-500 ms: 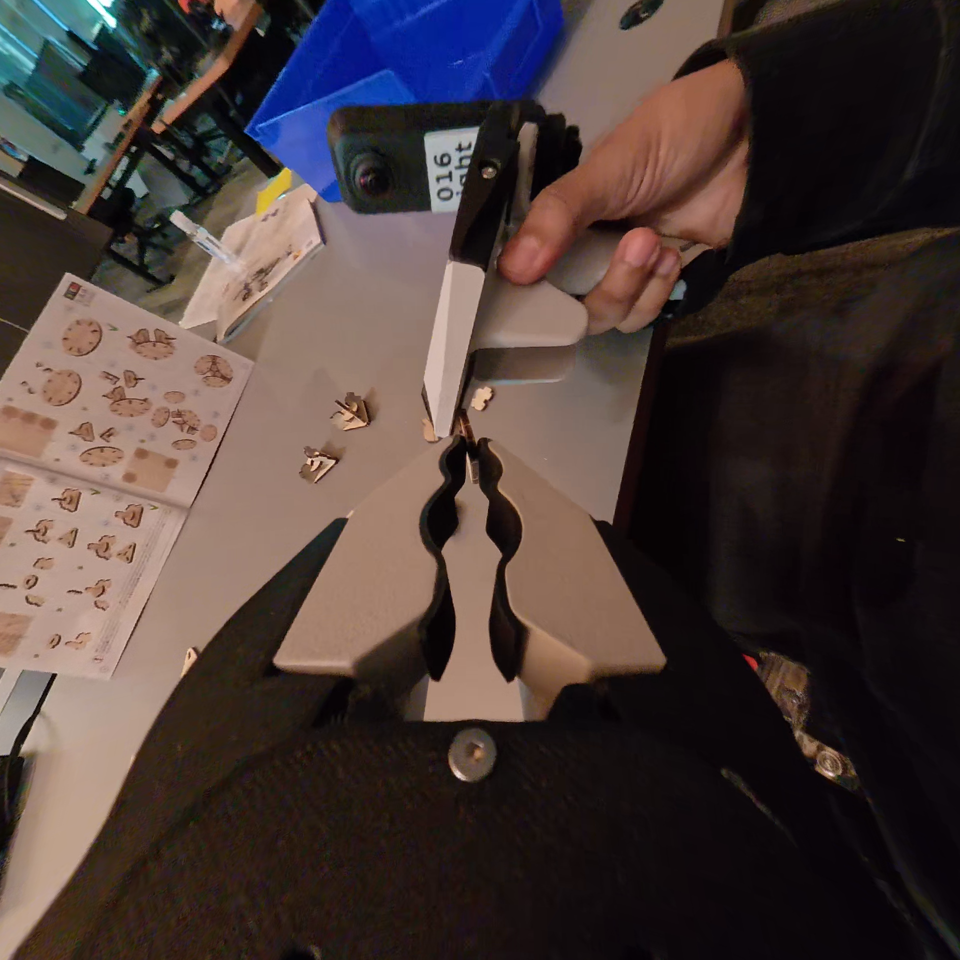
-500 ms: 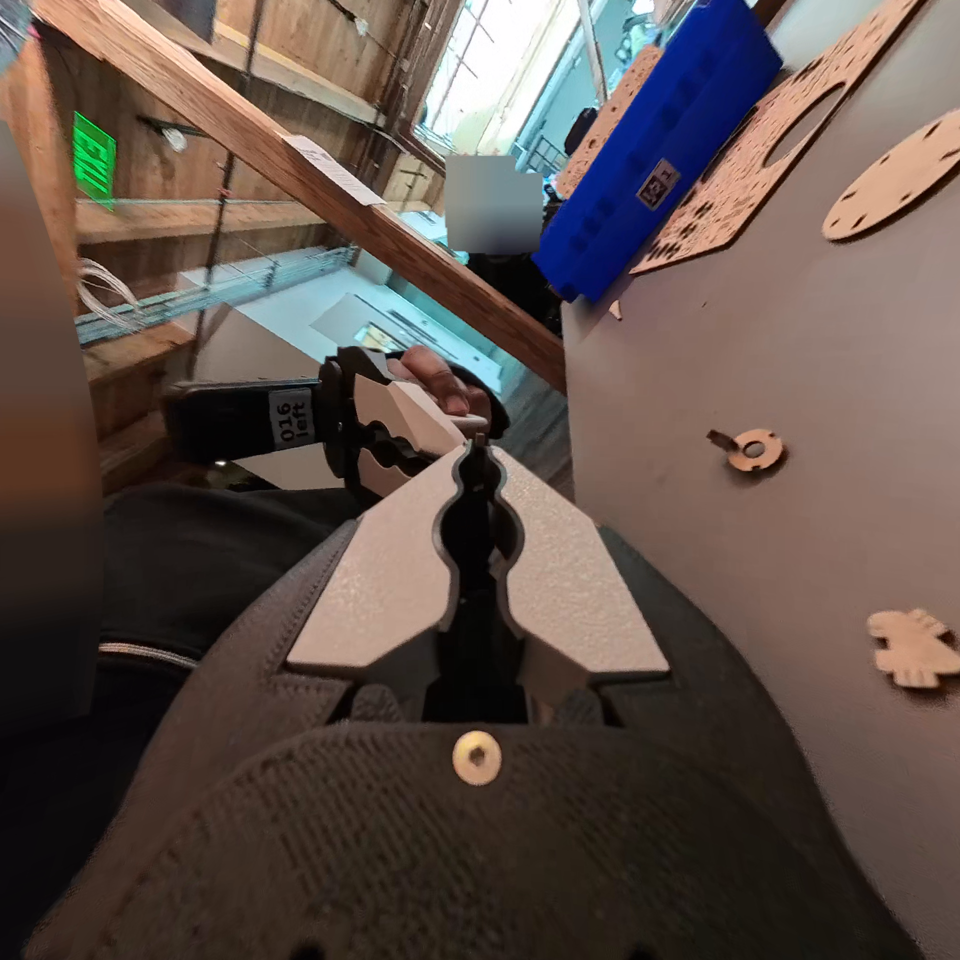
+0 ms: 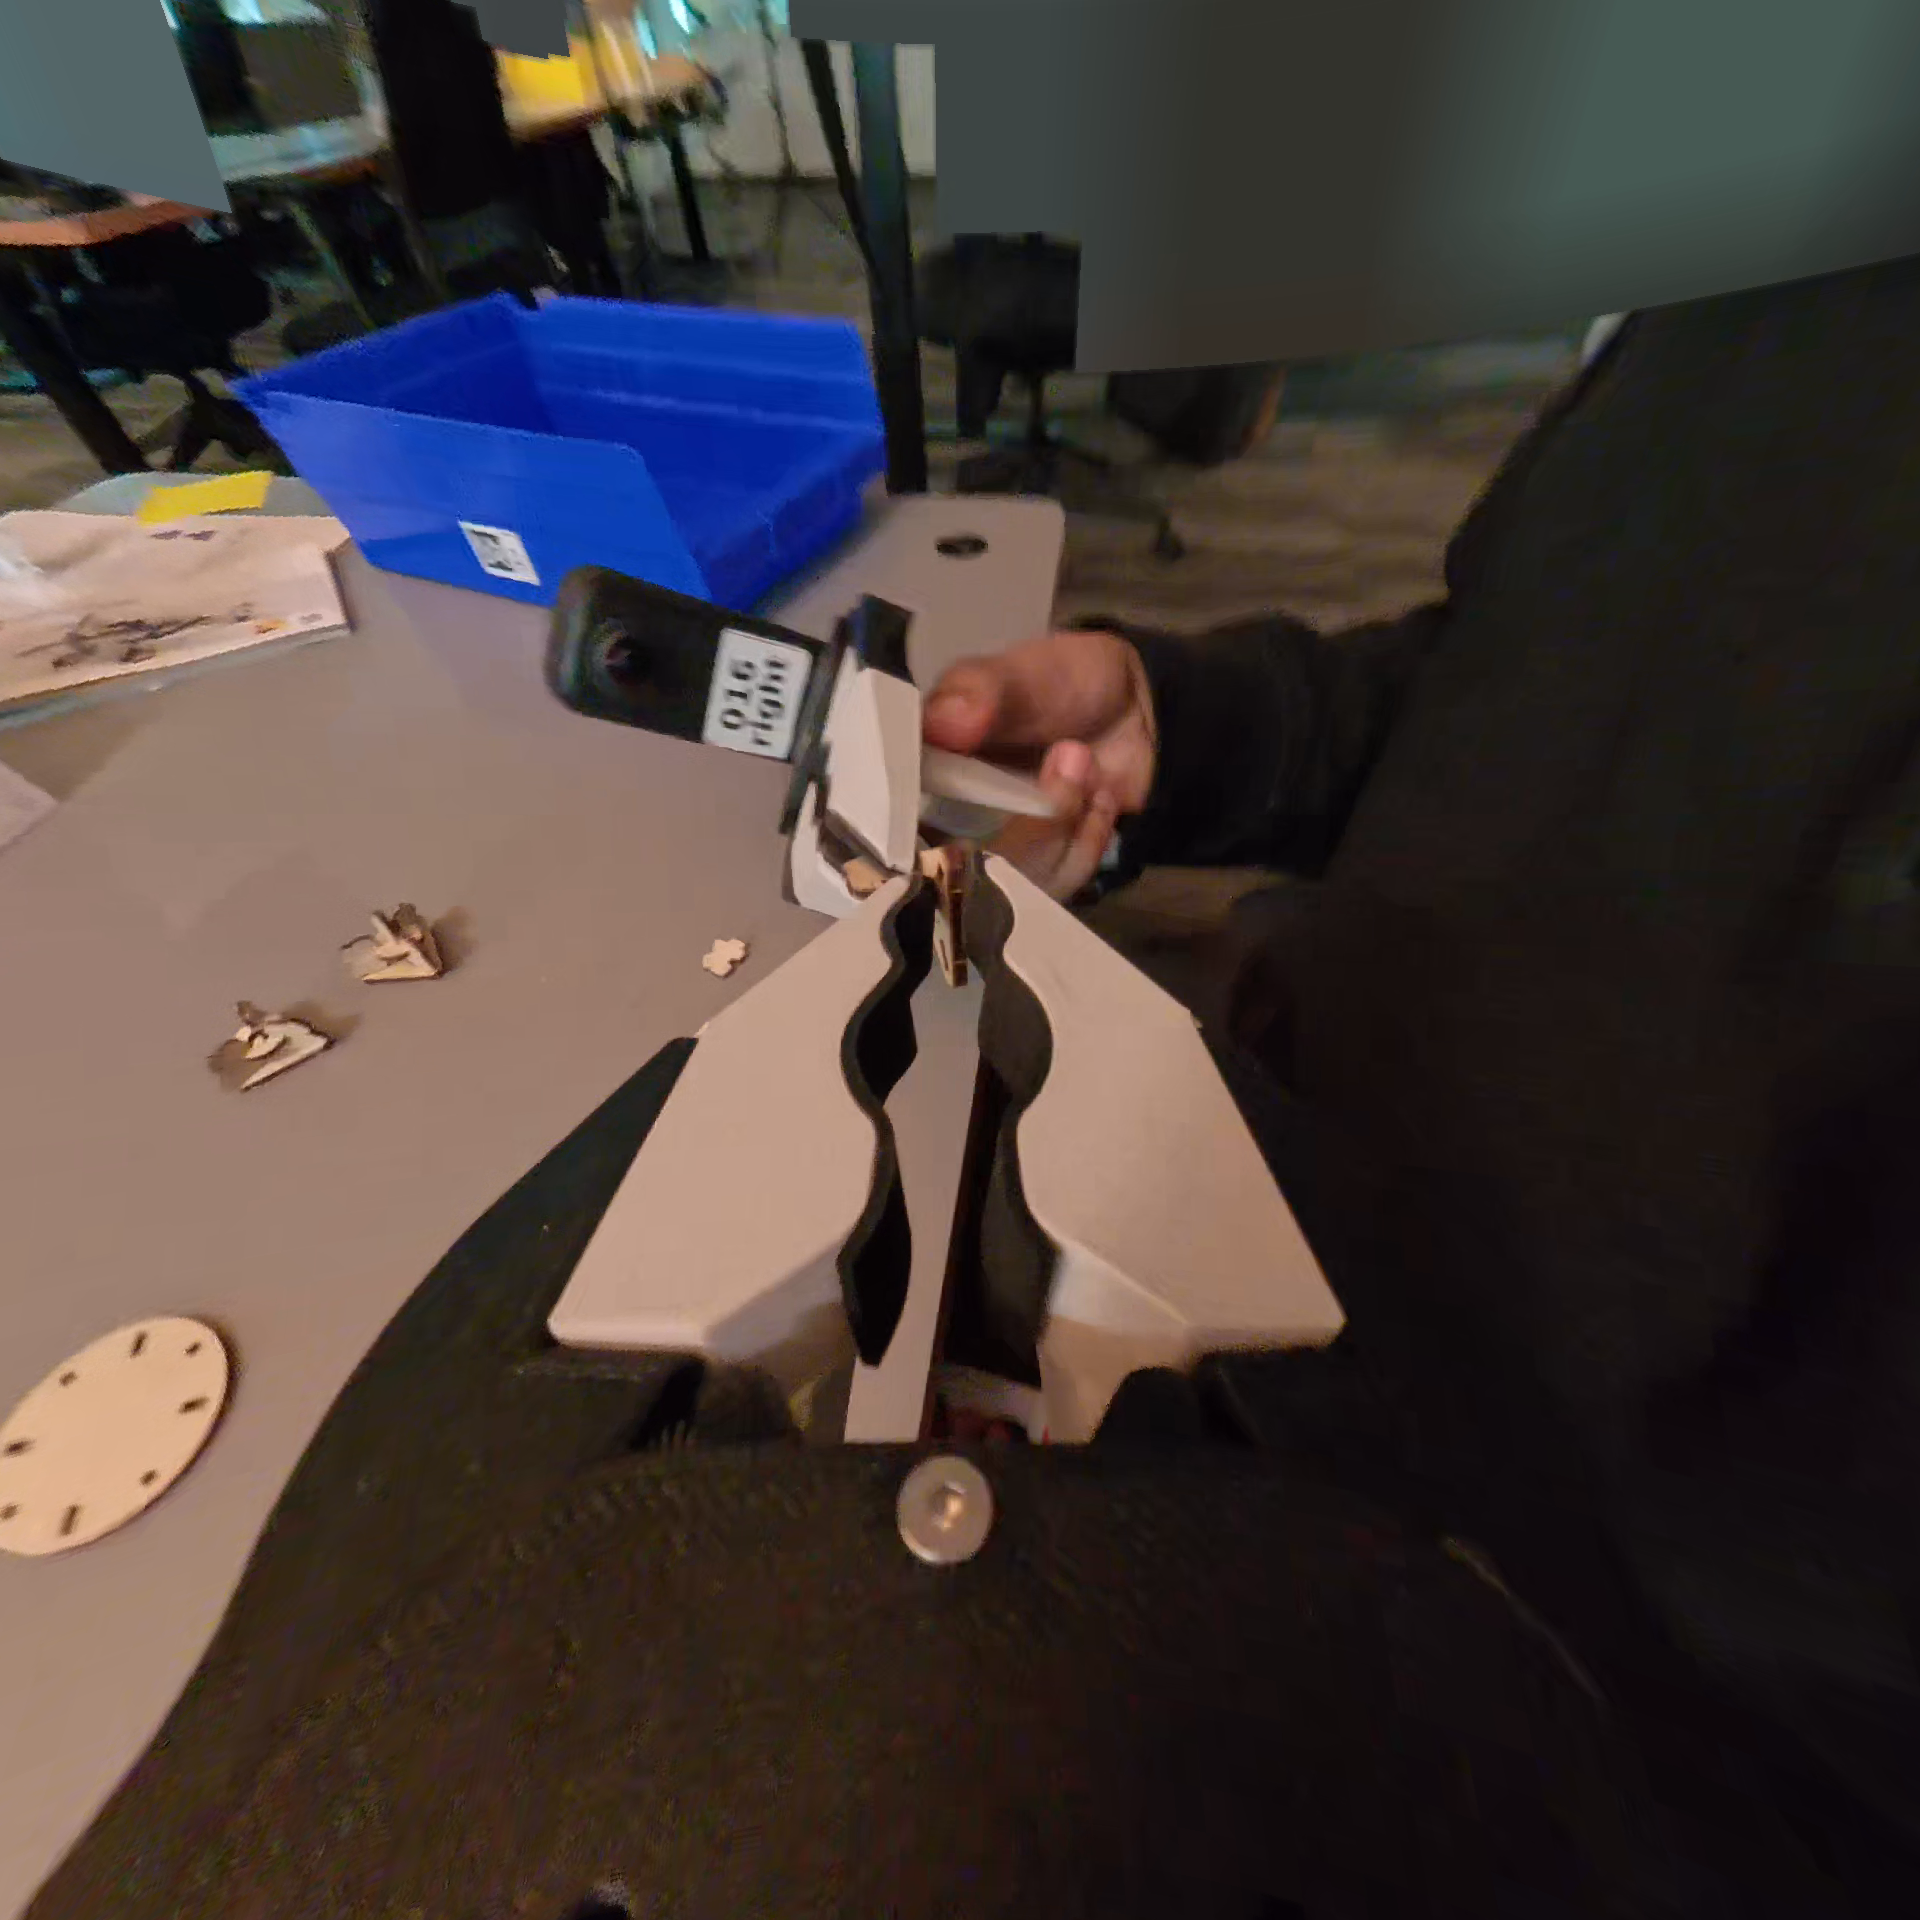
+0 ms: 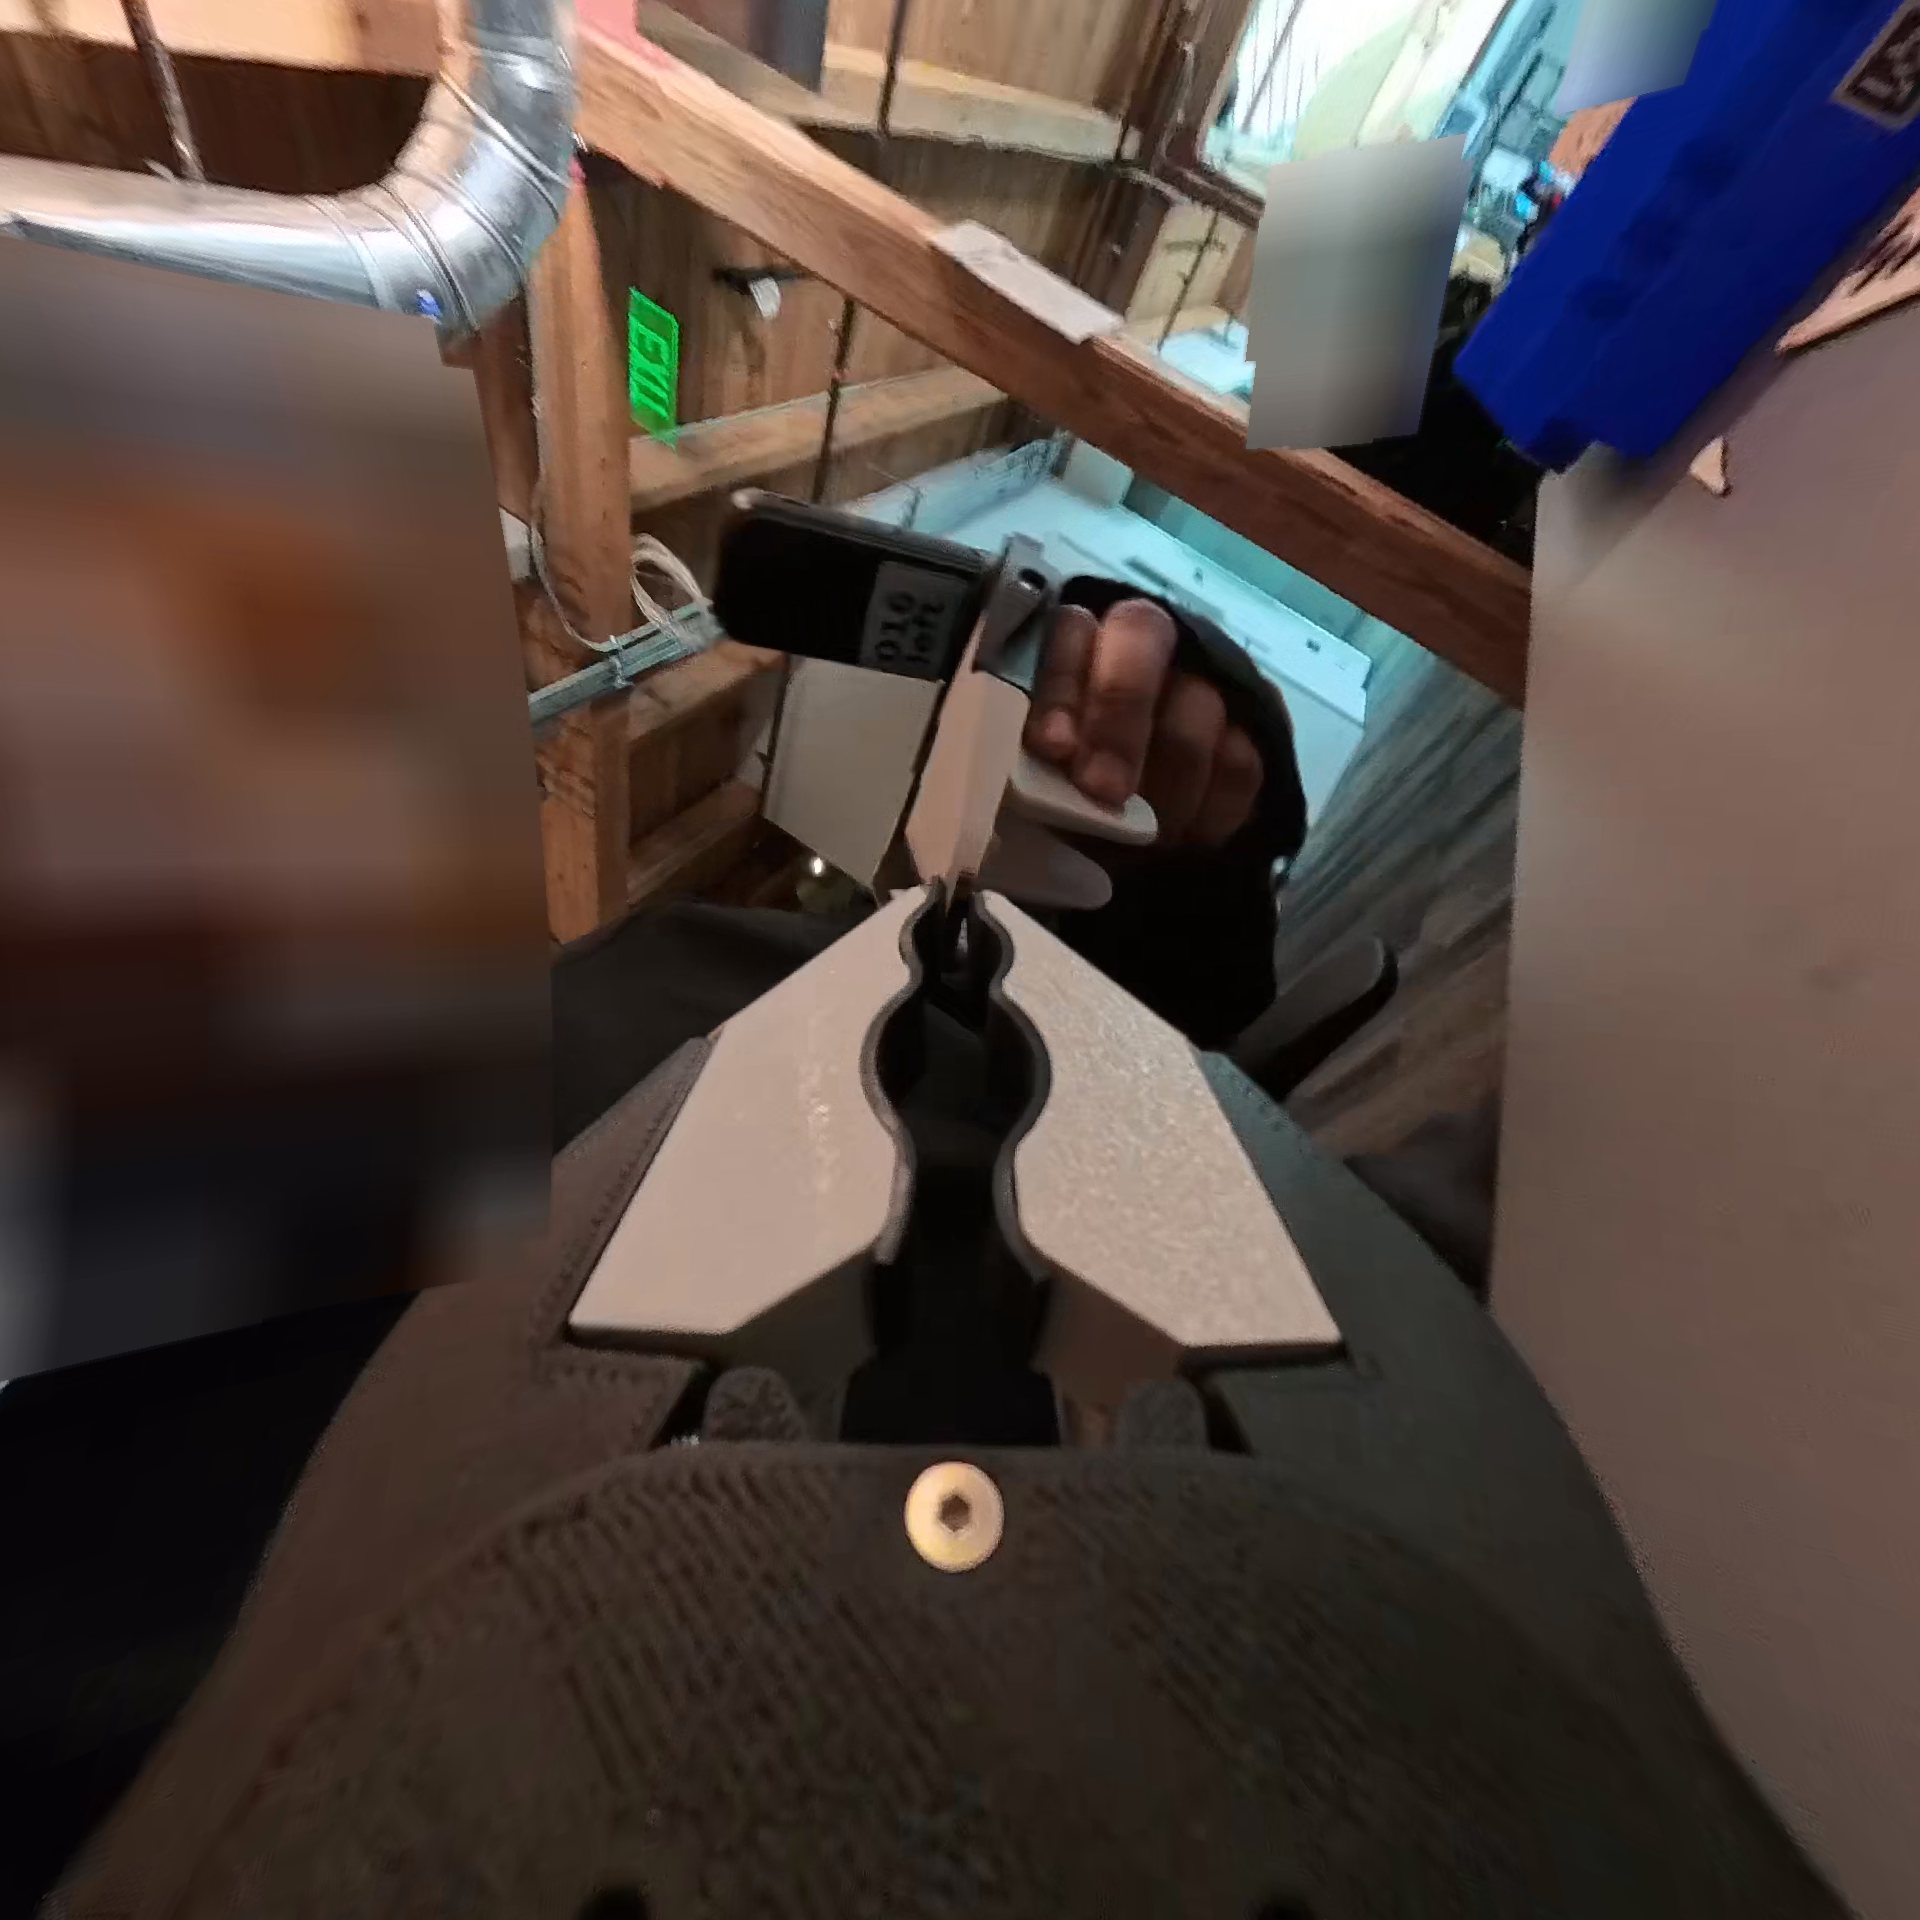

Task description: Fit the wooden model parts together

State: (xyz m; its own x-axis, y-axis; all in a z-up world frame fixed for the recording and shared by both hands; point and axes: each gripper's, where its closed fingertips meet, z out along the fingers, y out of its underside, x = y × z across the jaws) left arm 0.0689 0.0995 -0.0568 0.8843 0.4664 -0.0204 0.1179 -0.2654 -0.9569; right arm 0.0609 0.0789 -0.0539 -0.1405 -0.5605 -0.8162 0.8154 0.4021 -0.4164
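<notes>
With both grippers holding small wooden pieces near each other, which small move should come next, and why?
Probably ease the right gripper toward the left gripper, since its small wooden tab sits just beside the upright wooden piece without visibly joining it.

Along the grey table's (image 3: 312,790) far edge a blue bin (image 3: 582,436) and booklet (image 3: 156,592) block passage; mid-table stays open around two small wooden assemblies (image 3: 395,945); a wooden disc (image 3: 104,1434) occupies the near-left edge.
</notes>
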